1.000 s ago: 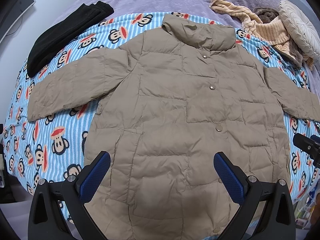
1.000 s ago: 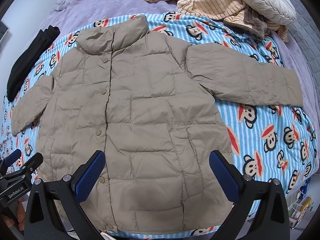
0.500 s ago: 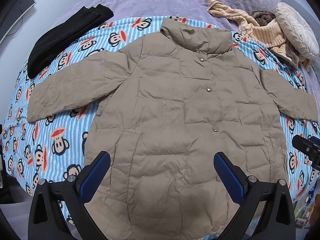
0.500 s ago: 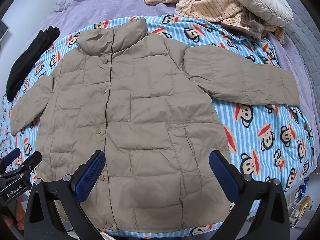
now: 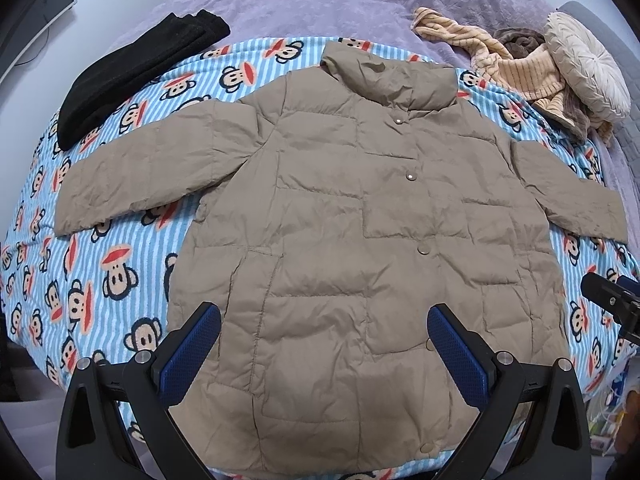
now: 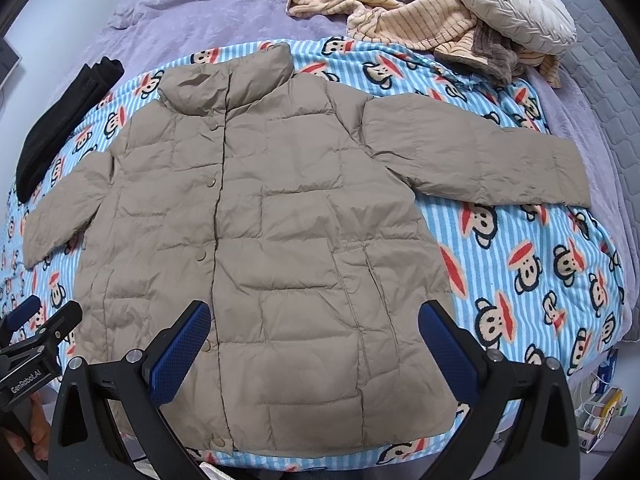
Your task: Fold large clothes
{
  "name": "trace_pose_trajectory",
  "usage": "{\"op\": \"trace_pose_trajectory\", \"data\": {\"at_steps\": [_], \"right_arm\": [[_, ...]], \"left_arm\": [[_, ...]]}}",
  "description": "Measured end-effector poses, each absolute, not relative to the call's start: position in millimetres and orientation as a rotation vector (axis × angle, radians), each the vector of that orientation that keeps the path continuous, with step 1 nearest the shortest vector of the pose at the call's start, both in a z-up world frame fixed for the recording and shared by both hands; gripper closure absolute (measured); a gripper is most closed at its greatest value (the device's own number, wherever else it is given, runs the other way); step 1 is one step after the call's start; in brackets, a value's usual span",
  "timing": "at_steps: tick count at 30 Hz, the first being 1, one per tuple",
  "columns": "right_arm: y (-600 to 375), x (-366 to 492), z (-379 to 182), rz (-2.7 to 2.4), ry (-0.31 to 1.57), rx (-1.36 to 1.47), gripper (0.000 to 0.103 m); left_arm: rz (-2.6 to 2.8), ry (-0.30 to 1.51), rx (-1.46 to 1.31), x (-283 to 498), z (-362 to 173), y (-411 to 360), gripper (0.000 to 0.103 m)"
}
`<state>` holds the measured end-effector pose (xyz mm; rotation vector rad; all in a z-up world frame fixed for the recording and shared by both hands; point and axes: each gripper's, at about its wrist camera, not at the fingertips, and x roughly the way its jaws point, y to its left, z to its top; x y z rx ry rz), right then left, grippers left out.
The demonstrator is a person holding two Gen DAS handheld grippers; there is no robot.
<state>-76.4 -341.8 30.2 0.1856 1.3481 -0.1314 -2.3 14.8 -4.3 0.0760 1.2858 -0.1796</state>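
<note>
A beige quilted snap-button jacket lies flat and face up on a blue striped monkey-print blanket, collar away from me, both sleeves spread out to the sides. My left gripper hovers open above the jacket's lower hem, holding nothing. In the right wrist view my right gripper also hangs open over the hem area, empty. The left gripper's body shows at the lower left edge of the right wrist view, and part of the right gripper shows at the left view's right edge.
A folded black garment lies at the bed's far left. A pile of tan striped clothing and a round white cushion sit at the far right on the purple bedspread.
Both grippers have drawn back and up a little, so more of the jacket and its hem shows. The jacket has not moved.
</note>
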Motion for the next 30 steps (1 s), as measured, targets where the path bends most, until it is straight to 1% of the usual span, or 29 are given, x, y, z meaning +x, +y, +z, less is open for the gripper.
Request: {"op": "trace_pose_trajectory", "data": {"at_steps": [7, 15, 20, 26, 30], "right_arm": [[-336.0, -82.5, 28.1, -0.132, 1.364, 0.173, 0.000], [-304.7, -76.7, 10.3, -0.094, 1.402, 0.168, 0.000], [-271.1, -63.3, -8.8, -0.045, 1.414, 0.175, 0.000], [-220.9, -44.6, -40.3, 0.014, 1.433, 0.154, 0.000], [-192.8, -33.2, -60.2, 0.053, 1.437, 0.144, 0.000]], "left_arm": [[-0.168, 1.303, 0.041, -2.9, -14.2, 37.9, 0.000], [-0.094, 1.298, -0.070, 26.2, -40.3, 109.5, 0.000], [-0.053, 1.268, -0.260, 53.2, -68.2, 176.6, 0.000], [0.020, 1.210, -0.535, 81.6, -118.2, 262.5, 0.000], [0.060, 1.177, -0.644, 106.7, -149.2, 305.9, 0.000]]}}
